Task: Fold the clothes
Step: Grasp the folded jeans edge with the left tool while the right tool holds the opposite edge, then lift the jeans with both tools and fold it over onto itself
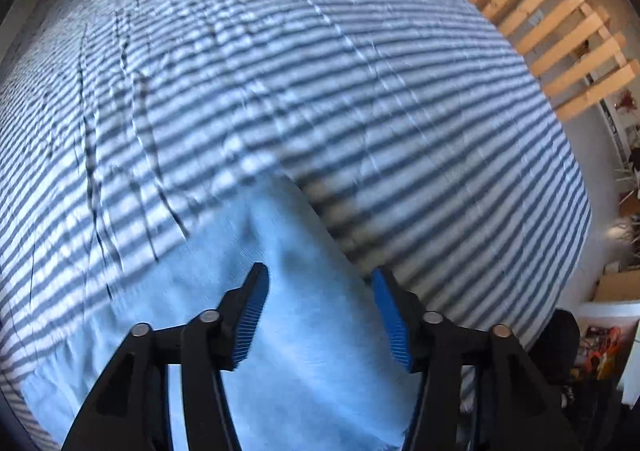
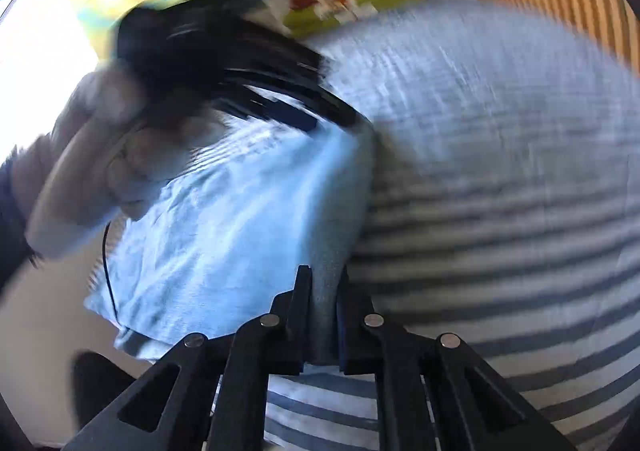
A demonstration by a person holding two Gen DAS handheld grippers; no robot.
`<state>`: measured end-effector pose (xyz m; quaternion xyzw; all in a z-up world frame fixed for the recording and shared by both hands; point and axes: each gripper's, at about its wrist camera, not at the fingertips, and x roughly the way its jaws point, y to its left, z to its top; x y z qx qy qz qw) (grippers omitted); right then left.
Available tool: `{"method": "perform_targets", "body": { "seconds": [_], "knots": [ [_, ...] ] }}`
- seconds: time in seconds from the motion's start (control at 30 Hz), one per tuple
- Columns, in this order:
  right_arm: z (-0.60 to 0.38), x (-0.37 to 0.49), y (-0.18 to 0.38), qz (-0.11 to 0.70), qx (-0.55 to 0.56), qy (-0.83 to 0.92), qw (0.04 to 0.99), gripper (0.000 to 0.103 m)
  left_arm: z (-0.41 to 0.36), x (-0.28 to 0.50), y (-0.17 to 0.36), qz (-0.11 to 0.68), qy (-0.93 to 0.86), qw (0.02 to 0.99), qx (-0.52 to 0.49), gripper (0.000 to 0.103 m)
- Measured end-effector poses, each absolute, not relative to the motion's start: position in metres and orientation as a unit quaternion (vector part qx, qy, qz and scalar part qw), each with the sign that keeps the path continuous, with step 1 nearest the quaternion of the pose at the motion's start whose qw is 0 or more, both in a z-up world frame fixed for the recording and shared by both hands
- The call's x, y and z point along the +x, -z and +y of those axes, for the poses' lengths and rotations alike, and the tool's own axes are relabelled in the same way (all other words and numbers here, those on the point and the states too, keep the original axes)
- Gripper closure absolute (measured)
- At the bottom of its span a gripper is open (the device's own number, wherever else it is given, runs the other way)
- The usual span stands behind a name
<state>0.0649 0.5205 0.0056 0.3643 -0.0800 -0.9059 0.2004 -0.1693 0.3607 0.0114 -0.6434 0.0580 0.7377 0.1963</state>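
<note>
Pale blue cloth garment (image 1: 280, 331) on striped bedsheet (image 1: 360, 91): partly folded. Left gripper (image 1: 320, 283) spread, empty; right gripper (image 2: 323, 283) pinching garment edge.

The sheet (image 1: 280, 91) covering most of the left wrist frame was woven cloth, matt, creased at the left. The garment (image 1: 304, 331) at bottom centre was pale blue cloth, matt, with a fine weave. The left gripper (image 1: 320, 279) had matt black plastic arms, ribbed blue pads (image 1: 252, 315) and small shiny metal pins. The slats (image 1: 560, 23) at the upper right were bare pale wood, unvarnished in look. In the right wrist frame the right gripper (image 2: 323, 283) was the same matt black plastic.
</note>
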Motion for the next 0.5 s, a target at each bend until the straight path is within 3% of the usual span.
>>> {"method": "perform_targets", "body": {
  "seconds": [0.17,0.37,0.5],
  "knots": [
    [0.446,0.086,-0.016,0.047,0.322,0.921,0.213,0.094,0.377,-0.160,-0.004,0.147,-0.717,0.154,-0.664,0.034],
    [0.438,0.085,-0.020,0.051,0.319,0.923,0.209,0.094,0.389,-0.161,0.018,0.268,-0.693,0.090,-0.663,0.033],
    [0.441,0.086,-0.026,0.043,0.320,0.925,0.202,0.094,0.383,-0.164,0.000,0.238,-0.708,0.096,-0.658,0.082]
  ]
}}
